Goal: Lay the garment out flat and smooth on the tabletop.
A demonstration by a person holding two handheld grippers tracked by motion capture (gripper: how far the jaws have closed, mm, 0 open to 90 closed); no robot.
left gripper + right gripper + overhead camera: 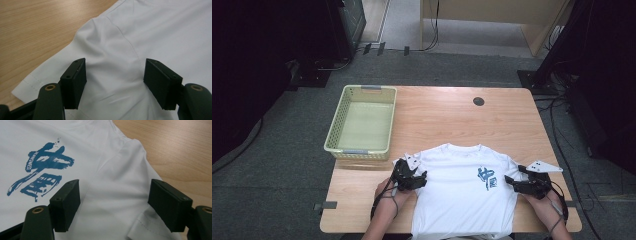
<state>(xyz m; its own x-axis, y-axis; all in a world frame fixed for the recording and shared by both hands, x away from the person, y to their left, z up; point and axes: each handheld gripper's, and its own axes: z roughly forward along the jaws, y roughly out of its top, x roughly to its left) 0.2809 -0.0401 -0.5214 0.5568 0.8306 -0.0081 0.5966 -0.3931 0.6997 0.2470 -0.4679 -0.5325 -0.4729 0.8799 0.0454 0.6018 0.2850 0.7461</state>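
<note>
T-shirt (pixel 457 190): white, with a blue brush-stroke print (pixel 41 171) on the chest. Tabletop (pixel 447 115): light wood grain, with one dark round spot (pixel 478 101). Basket (pixel 341 120): pale yellow-green lattice with grey handle strips. Left gripper (pixel 115 83) and right gripper (pixel 113 206): black, with brass-coloured rivets. Floor (pixel 287 150): grey.

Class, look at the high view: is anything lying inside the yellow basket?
No, the yellow basket stands empty at the table's left, while the white T-shirt lies spread beside it.

White t-shirt (pixel 459 192) lies flat on table (pixel 437 115); left gripper (pixel 409 176) and right gripper (pixel 524 184) at its sleeves.
</note>
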